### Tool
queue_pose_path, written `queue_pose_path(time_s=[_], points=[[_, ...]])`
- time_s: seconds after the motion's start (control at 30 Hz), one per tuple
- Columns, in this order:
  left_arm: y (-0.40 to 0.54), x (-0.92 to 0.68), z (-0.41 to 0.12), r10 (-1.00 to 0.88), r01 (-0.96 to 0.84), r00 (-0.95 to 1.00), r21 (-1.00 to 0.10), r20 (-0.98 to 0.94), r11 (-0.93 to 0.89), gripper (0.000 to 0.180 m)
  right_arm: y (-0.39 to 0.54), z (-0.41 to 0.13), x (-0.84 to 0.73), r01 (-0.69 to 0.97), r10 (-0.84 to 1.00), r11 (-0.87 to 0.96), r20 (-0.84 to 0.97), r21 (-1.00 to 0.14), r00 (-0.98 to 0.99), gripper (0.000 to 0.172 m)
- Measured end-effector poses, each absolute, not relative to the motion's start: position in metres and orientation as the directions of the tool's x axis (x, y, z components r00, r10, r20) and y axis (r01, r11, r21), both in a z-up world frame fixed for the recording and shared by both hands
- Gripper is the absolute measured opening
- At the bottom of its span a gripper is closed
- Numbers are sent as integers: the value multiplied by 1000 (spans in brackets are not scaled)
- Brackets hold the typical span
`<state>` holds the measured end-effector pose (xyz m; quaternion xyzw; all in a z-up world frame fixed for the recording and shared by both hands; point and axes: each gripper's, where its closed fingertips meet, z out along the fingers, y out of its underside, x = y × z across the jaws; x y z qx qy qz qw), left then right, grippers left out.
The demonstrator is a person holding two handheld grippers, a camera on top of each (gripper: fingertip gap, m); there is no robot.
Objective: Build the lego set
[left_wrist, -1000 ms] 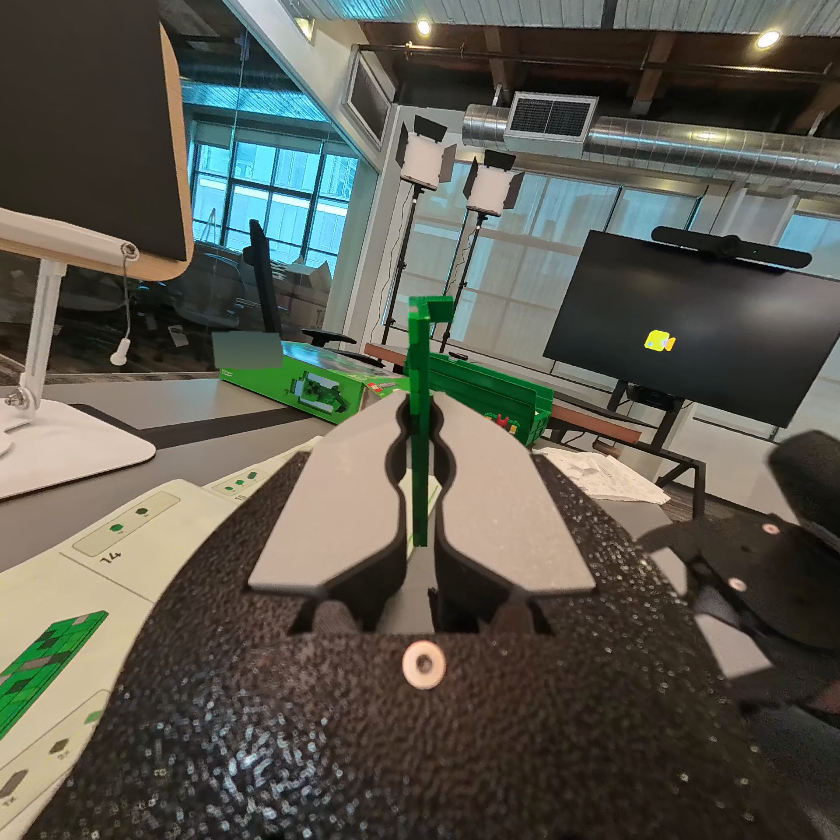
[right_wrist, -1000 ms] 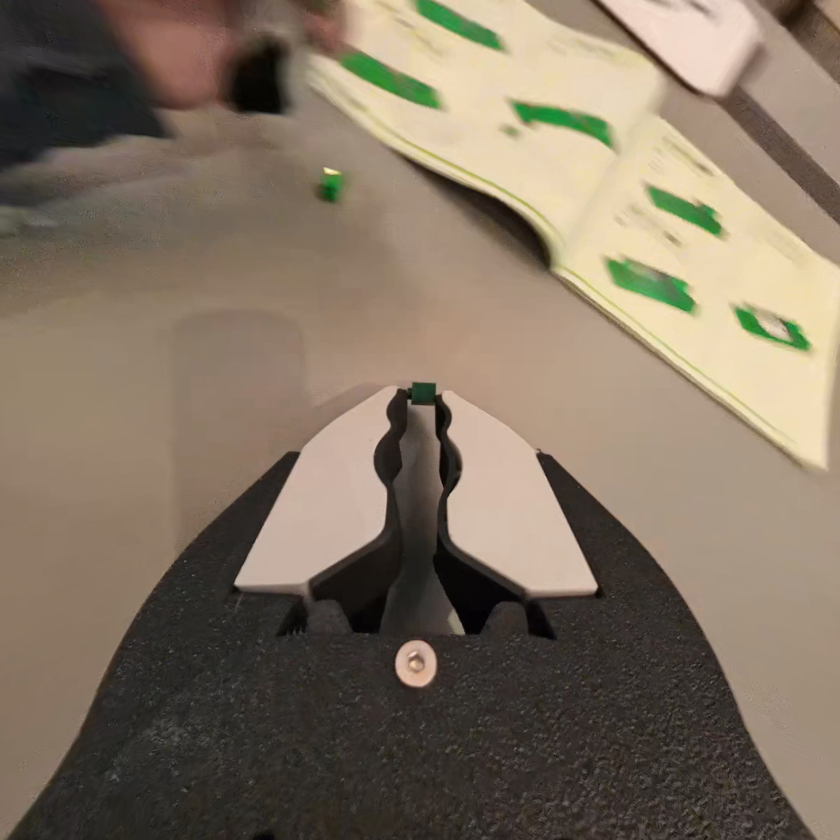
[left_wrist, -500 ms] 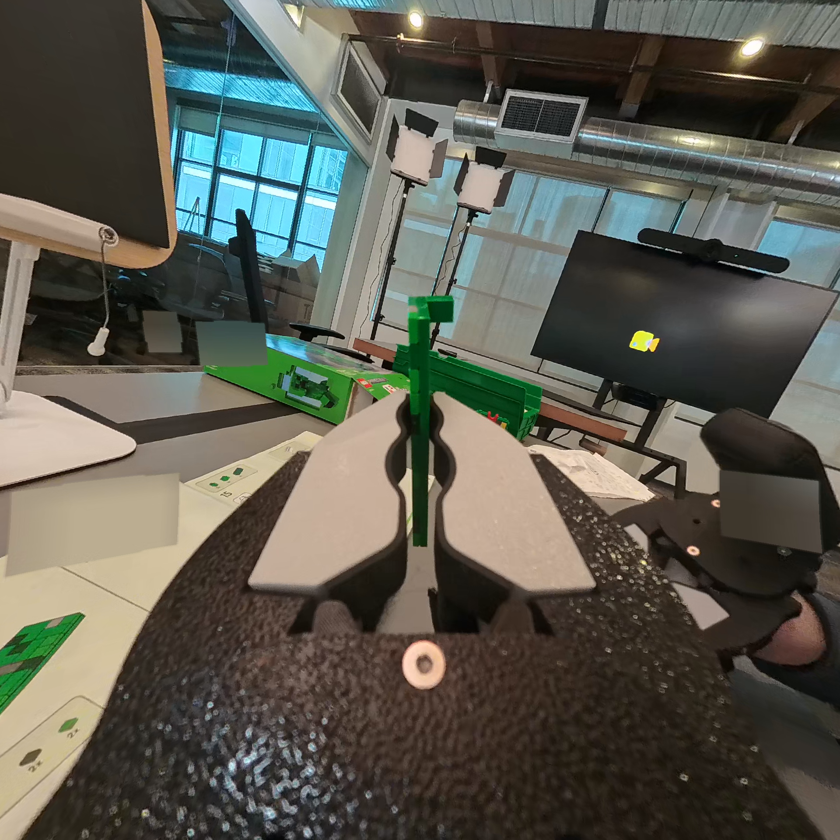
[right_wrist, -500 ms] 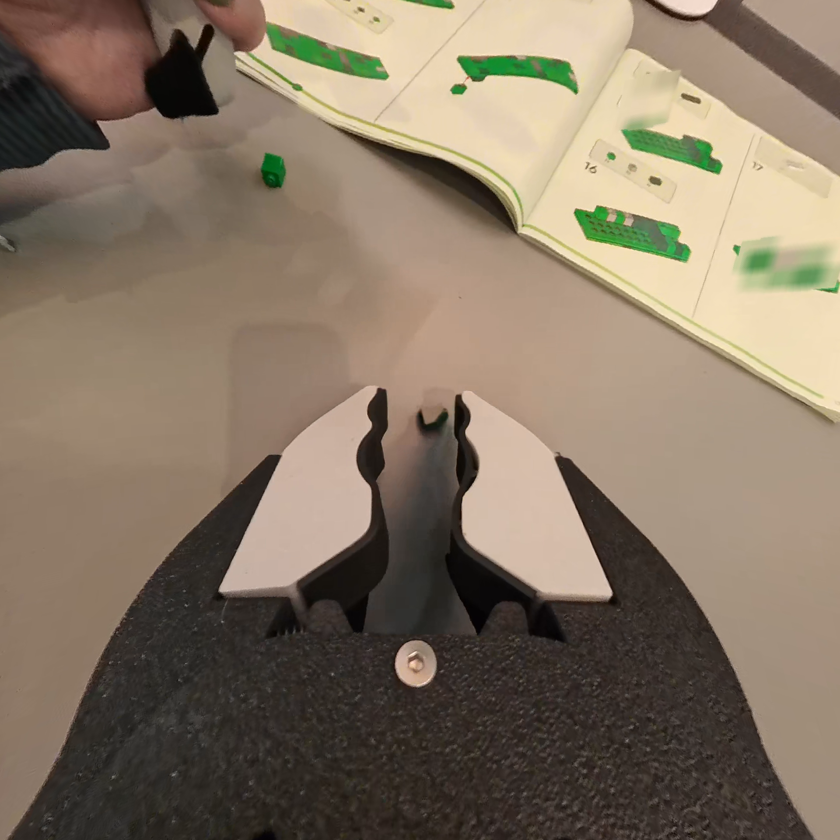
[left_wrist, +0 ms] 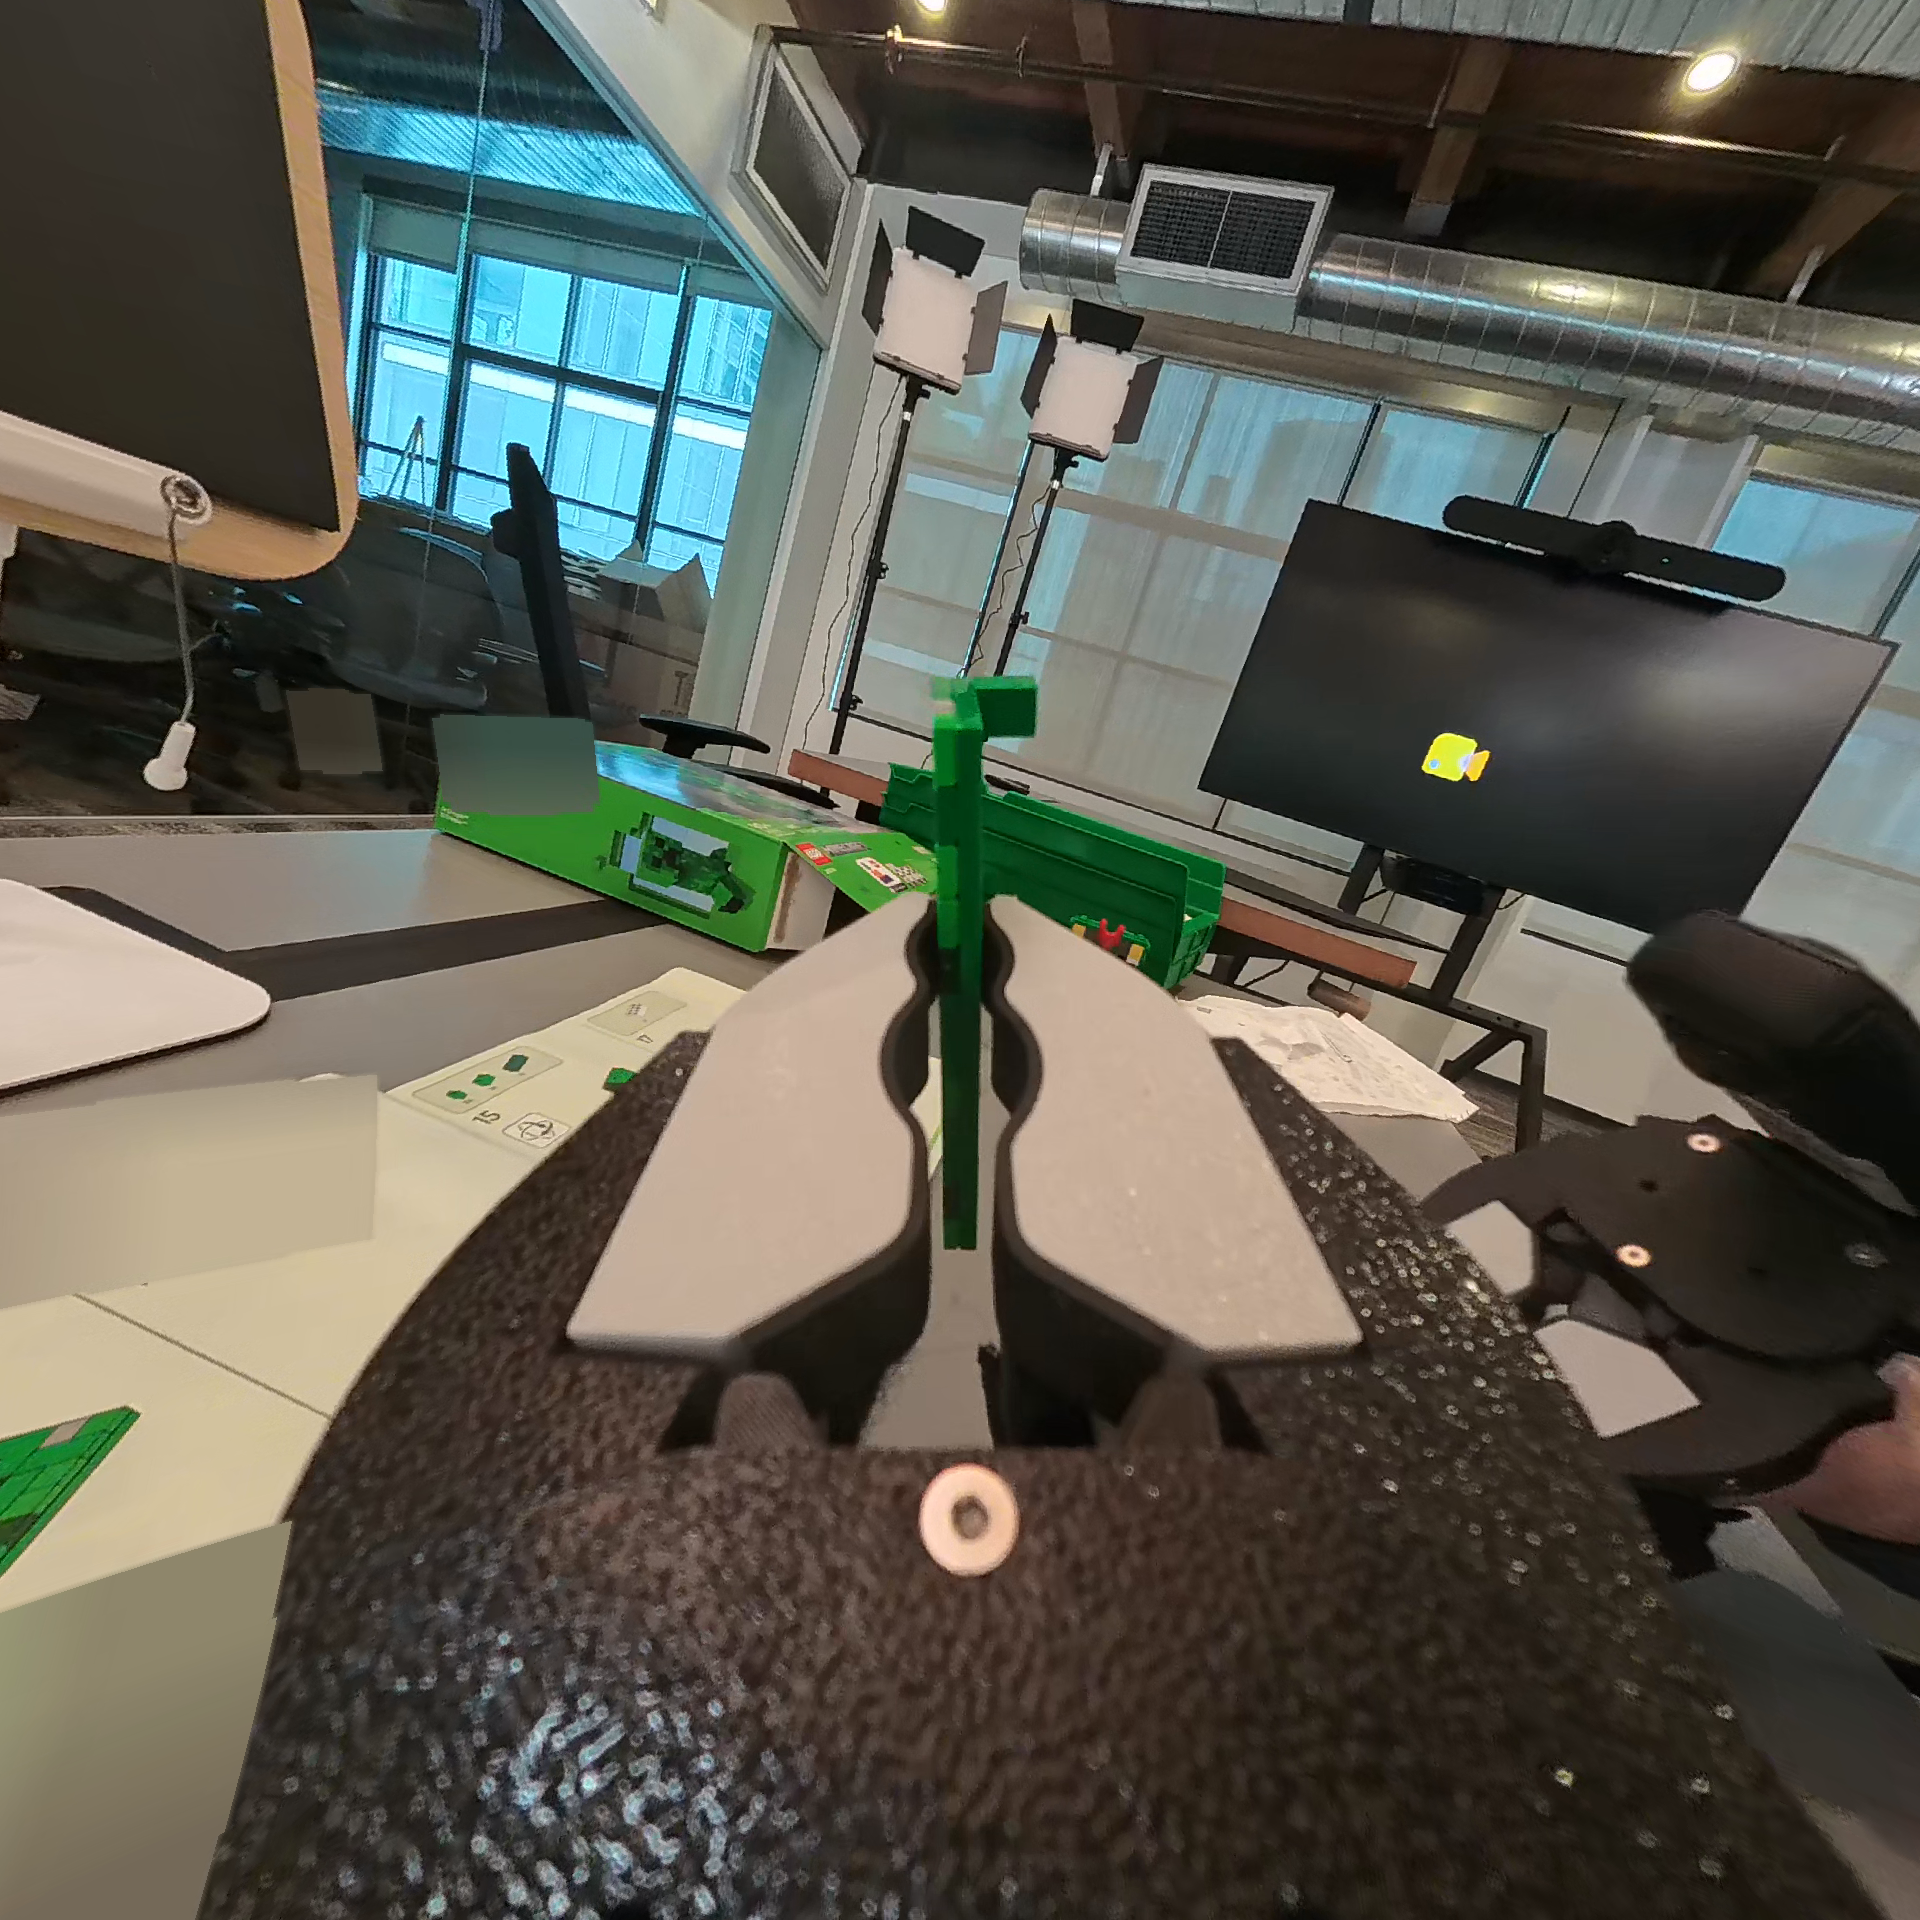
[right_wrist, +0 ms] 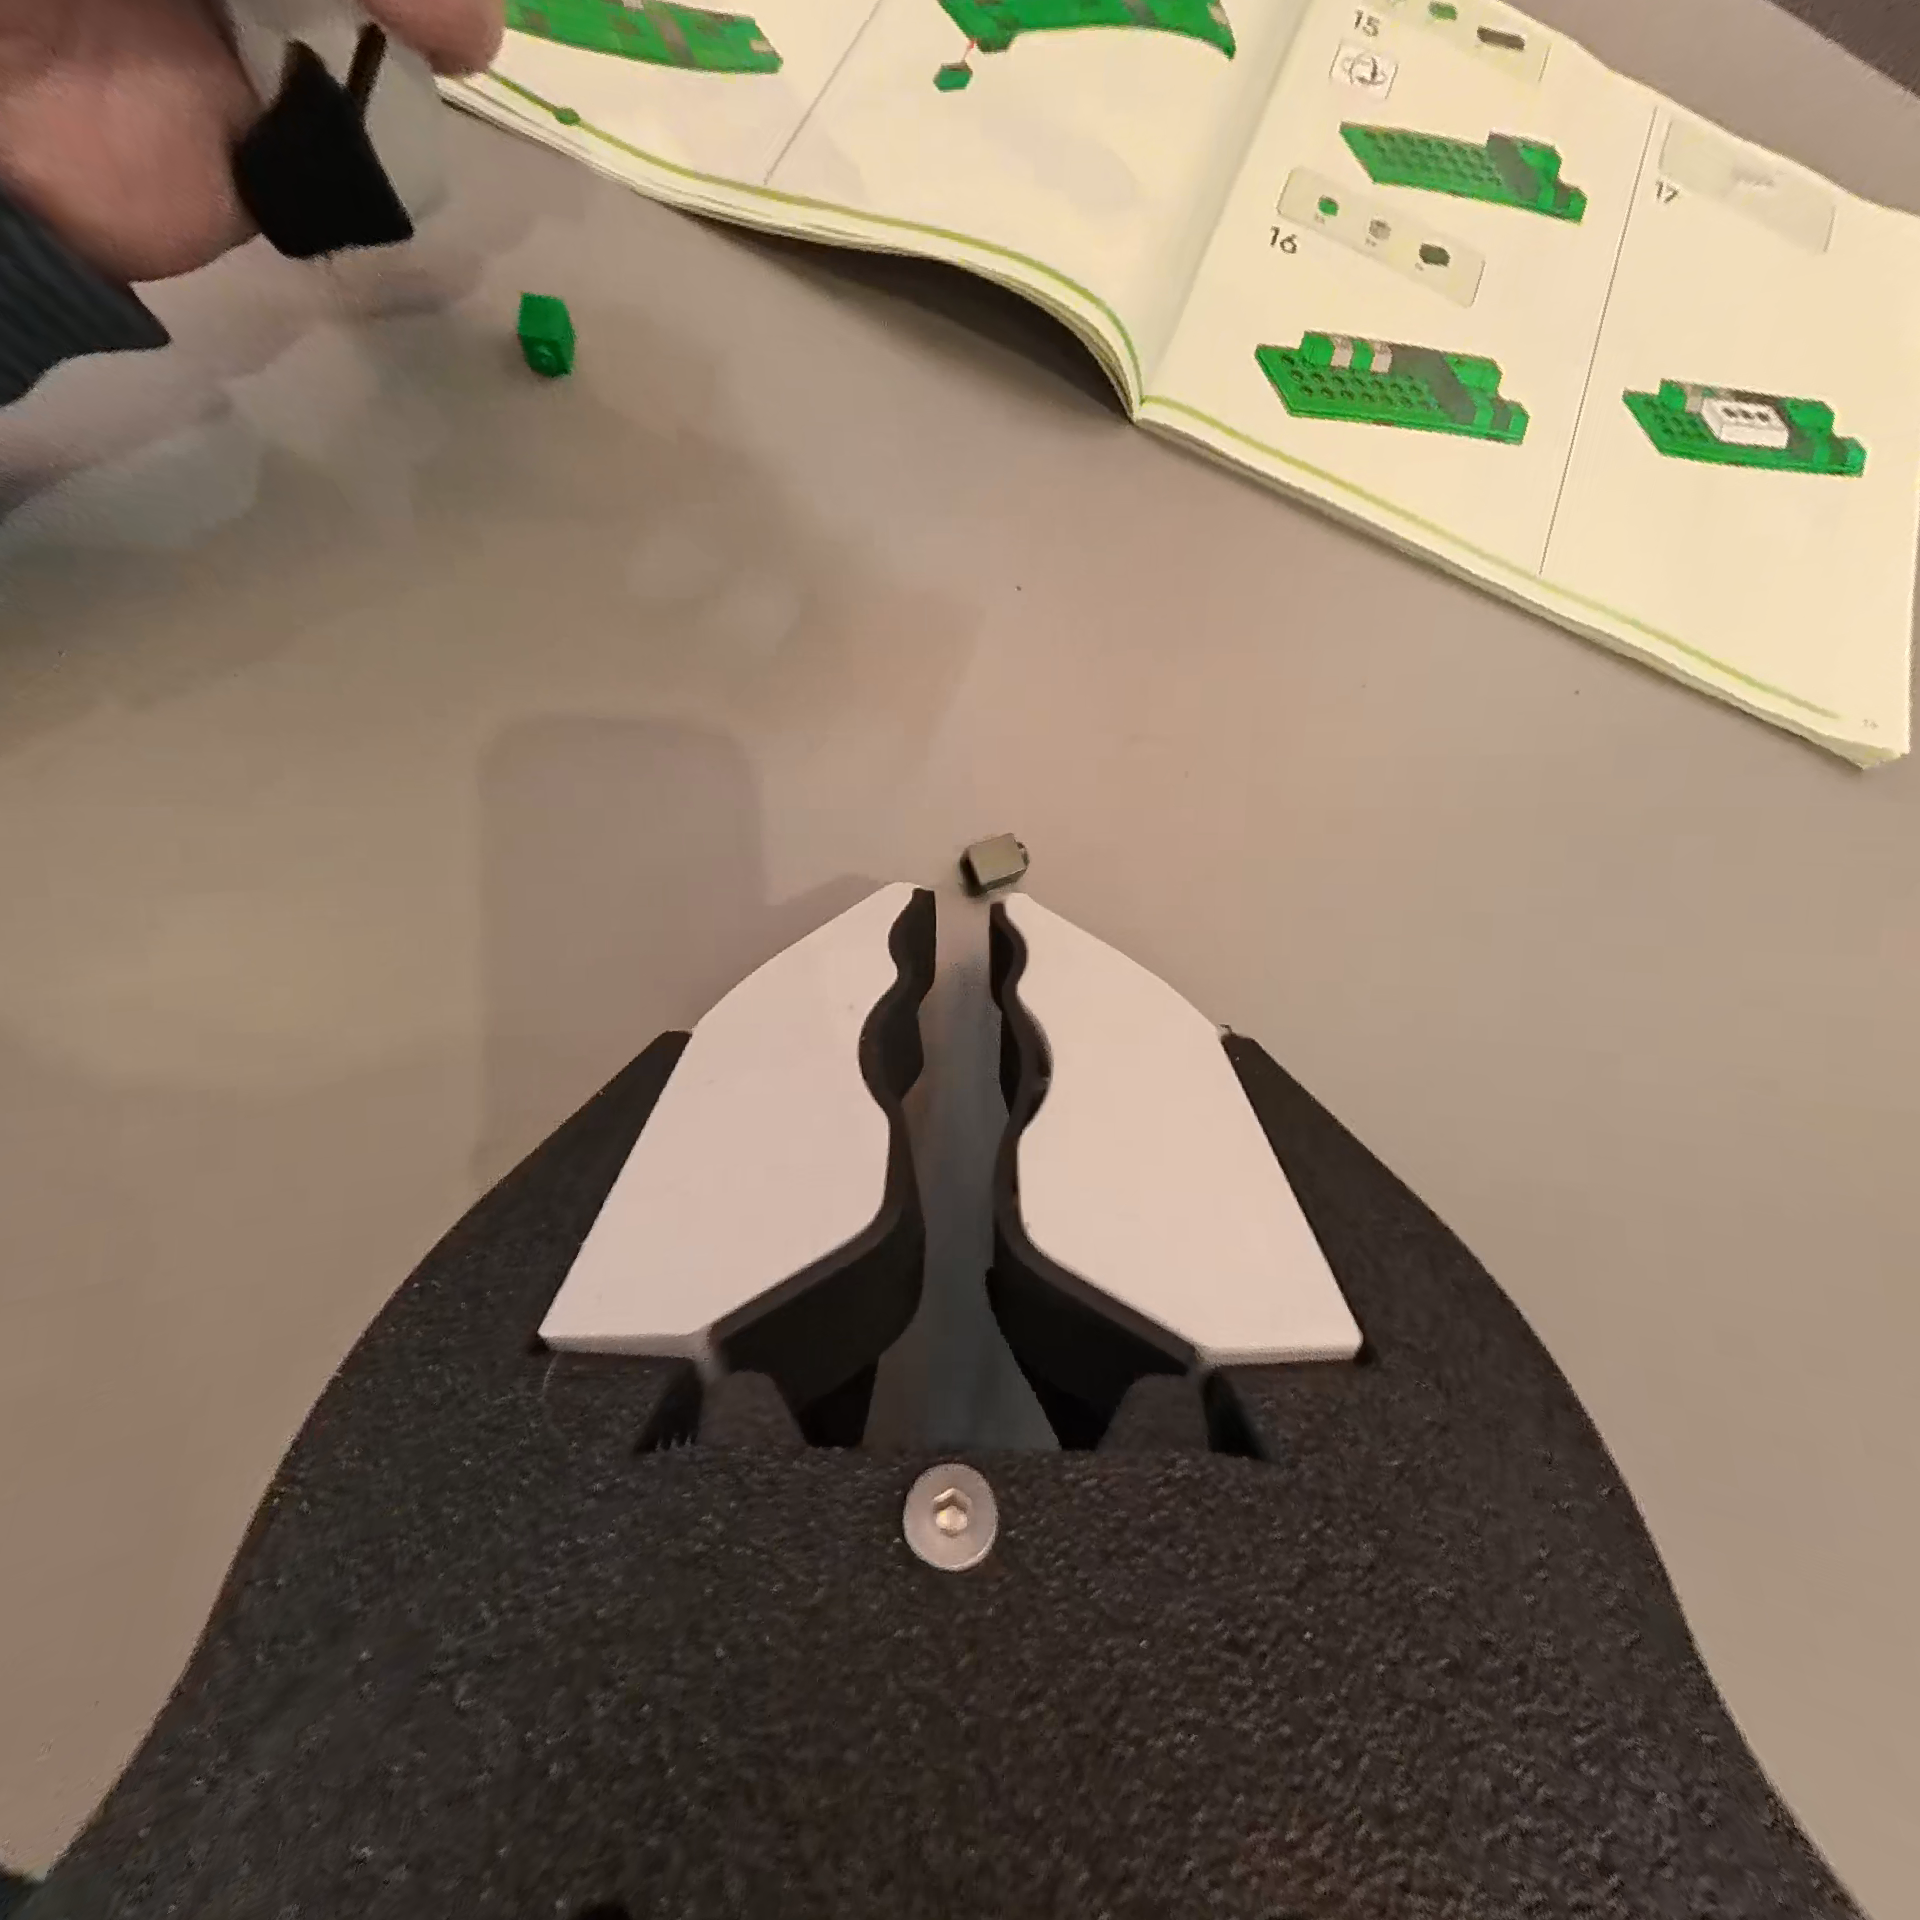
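Observation:
My left gripper (left_wrist: 961,920) is shut on a thin green brick plate assembly (left_wrist: 961,831). The assembly stands on edge between the pads and sticks up past the tips. My right gripper (right_wrist: 961,899) hovers low over the grey table (right_wrist: 416,644); its jaws stand a narrow gap apart with nothing between them. A small dark grey brick (right_wrist: 994,862) lies on the table just ahead of its right fingertip (right_wrist: 1023,920), outside the gap. The right gripper's black body shows at the right of the left wrist view (left_wrist: 1714,1247).
An open instruction booklet (right_wrist: 1351,260) lies at the far right. A small green brick (right_wrist: 545,332) lies at the far left, near a hand (right_wrist: 125,135) on the other gripper. A green box (left_wrist: 665,831), a green bin (left_wrist: 1091,883) and a white stand base (left_wrist: 104,987) sit farther back.
A second ago my right gripper held a small brick at its tips. It opened wide, and the brick now lies ahead of the narrowed jaws. The left grasp is unchanged.

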<state>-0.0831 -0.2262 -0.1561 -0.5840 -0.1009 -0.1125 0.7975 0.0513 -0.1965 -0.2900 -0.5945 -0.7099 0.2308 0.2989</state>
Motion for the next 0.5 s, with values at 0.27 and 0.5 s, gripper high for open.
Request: queue_pose_path(time_s=[0.27, 0.5], points=[[-227, -84, -156, -67, 307, 951, -904, 301, 296, 5, -193, -298, 45, 738, 992, 121, 98, -664, -75, 15], [-225, -81, -157, -77, 306, 952, -909, 297, 284, 6, -192, -300, 36, 747, 985, 167, 141, -644, -98, 13]])
